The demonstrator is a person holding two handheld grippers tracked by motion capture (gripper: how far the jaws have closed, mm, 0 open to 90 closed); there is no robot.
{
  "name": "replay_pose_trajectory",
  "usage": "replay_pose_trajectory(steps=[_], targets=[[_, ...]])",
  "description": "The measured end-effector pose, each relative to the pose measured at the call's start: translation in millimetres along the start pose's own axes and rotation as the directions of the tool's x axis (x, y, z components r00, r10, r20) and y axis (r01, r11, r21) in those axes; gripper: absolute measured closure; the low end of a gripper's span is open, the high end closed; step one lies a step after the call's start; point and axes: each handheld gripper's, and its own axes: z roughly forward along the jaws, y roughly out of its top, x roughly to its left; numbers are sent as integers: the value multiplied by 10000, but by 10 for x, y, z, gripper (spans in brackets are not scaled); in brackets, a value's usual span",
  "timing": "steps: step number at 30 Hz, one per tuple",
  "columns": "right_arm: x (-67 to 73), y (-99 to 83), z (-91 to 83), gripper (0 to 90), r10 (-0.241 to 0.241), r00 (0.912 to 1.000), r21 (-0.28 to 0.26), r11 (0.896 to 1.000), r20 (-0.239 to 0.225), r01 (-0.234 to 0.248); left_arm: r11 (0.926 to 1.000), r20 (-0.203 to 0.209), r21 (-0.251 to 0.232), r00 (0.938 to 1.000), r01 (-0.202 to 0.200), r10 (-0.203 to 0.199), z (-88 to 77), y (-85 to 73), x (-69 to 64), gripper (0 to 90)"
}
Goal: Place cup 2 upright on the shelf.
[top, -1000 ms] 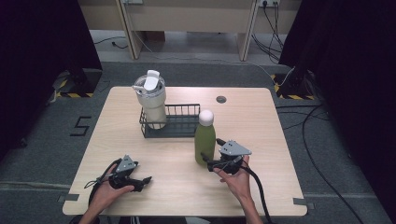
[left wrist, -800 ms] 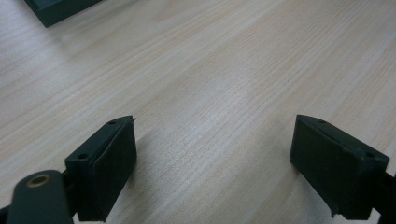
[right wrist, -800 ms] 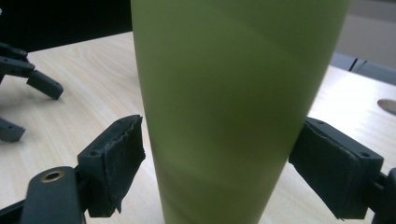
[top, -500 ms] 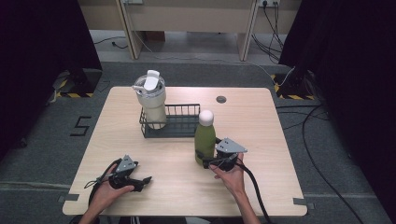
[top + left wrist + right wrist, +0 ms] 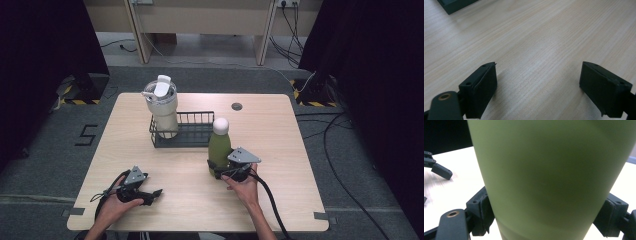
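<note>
A green bottle (image 5: 219, 147) with a white cap stands upright on the wooden table, just in front of the wire basket's right end. My right gripper (image 5: 218, 170) is shut on its lower body. In the right gripper view the bottle (image 5: 549, 177) sits between the jaws, and both pads (image 5: 485, 211) press against its sides. My left gripper (image 5: 154, 195) rests low near the table's front left, open, with bare wood between its jaws (image 5: 539, 87). Its fingers also appear far off in the right gripper view (image 5: 437, 168).
A black wire basket (image 5: 192, 135) sits mid-table and holds a cream tumbler (image 5: 162, 107) with a lid at its left end. A round cable hole (image 5: 237, 106) lies behind it. The table edge (image 5: 200, 229) is close to both hands.
My right gripper has moved left and forward to the green bottle, and its jaws now grip the bottle's lower part. The left gripper has stayed put.
</note>
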Motion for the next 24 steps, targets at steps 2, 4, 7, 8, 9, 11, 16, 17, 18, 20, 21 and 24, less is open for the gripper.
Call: replay_pose_trajectory(steps=[2, 4, 7, 8, 9, 11, 16, 17, 18, 20, 21, 24], targets=[[0, -1, 4, 191, 51, 10000, 0, 10000, -8, -51, 10000, -1, -3, 10000, 3, -3, 0, 0, 0, 139], [-1, -2, 7, 193, 50, 10000, -24, 10000, -37, -50, 10000, -10, -8, 10000, 1, -1, 0, 0, -1, 139], [-12, -6, 13, 194, -12, 10000, -100, 9999, -51, 12, 10000, -5, -3, 10000, -1, 1, 0, 0, 0, 139], [-10, -10, 18, 194, -17, 10000, -136, 9999, -75, 16, 10000, -12, -11, 10000, 3, -3, 1, 0, -1, 139], [-11, -12, 23, 193, -56, 9999, -166, 9998, -107, 54, 10000, -4, -3, 10000, 0, 0, 0, 0, 0, 139], [-15, -15, 31, 193, -82, 9999, -203, 9998, -136, 79, 10000, -13, -10, 10000, 2, -2, 1, 0, -1, 139], [-16, -22, 56, 193, 23, 9998, -277, 9996, -178, -28, 10000, -13, -11, 10000, 3, -3, 1, 0, -1, 139], [-19, -24, 63, 193, 27, 9998, -277, 9996, -188, -33, 10000, -13, -9, 10000, 1, -1, 0, 0, -1, 140], [-20, -26, 69, 197, 52, 9998, -295, 9995, -211, -58, 10000, -12, -9, 10000, 2, -2, 0, 0, -1, 140], [-6, -22, 68, 202, -56, 9999, -331, 9994, -111, 52, 10000, -3, -3, 10000, 1, -1, 0, 0, -1, 140], [-2, -20, 67, 203, -48, 9999, -306, 9995, -112, 45, 10000, -3, -2, 10000, -1, 1, 0, 0, -1, 140], [-8, -17, 66, 203, -119, 9999, -290, 9995, -102, 116, 10000, -12, -10, 10000, 0, 0, 0, 0, -1, 140]])
